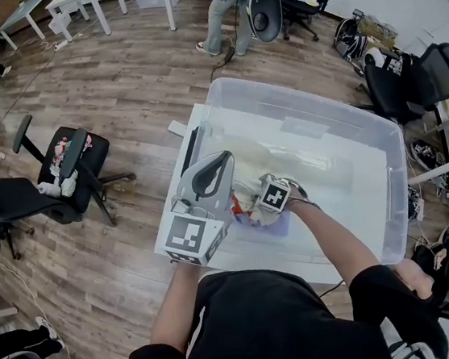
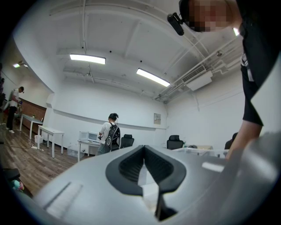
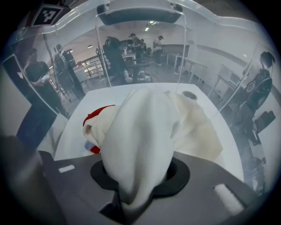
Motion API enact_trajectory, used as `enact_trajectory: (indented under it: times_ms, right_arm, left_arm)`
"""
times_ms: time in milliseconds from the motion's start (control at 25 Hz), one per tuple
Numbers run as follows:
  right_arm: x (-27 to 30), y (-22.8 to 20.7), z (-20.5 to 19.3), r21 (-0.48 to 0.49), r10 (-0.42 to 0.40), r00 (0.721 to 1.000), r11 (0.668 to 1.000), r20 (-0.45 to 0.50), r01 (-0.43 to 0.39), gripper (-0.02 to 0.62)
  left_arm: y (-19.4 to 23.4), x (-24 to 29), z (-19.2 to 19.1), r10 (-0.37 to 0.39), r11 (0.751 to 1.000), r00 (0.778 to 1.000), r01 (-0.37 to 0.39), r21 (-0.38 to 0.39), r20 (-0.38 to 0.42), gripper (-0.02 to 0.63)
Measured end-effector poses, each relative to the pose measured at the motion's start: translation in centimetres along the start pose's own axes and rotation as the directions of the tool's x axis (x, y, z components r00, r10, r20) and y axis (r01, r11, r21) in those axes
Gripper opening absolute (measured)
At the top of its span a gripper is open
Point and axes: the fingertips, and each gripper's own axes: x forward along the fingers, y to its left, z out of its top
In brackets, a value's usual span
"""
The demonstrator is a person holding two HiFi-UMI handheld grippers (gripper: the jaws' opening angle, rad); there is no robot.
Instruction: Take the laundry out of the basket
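Head view: the big clear plastic basket sits at my twelve o'clock. By its six o'clock wall lies the white cloth laundry, with a red piece at its nine o'clock. My right gripper pinches a fold of the cloth. My left gripper is closed and empty.

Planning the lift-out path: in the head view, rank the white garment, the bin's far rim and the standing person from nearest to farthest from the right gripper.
1. white garment: clamped in the right gripper, by the bin's near wall.
2. bin's far rim: straight ahead, across the bin.
3. standing person: well beyond the bin, at the view's top.
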Motion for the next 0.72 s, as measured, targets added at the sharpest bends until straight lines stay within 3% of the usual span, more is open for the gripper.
enact_trajectory:
  times_ms: [400, 720]
  right_arm:
    - [-2.9, -1.1, 1.6, 0.044, -0.036, 0.993, 0.999, 0.116, 0.031, 0.124]
    - [-7.6, -2.5, 3.3, 0.104, -0.099, 0.965, 0.992, 0.243, 0.076, 0.121]
  left_arm:
    - [-0.1, 0.1, -0.1, -0.001, 1.000, 1.000, 0.001, 0.002, -0.004, 0.008]
    - [-0.3, 0.4, -0.4, -0.009, 1.000, 1.000, 0.009, 0.008, -0.008, 0.008]
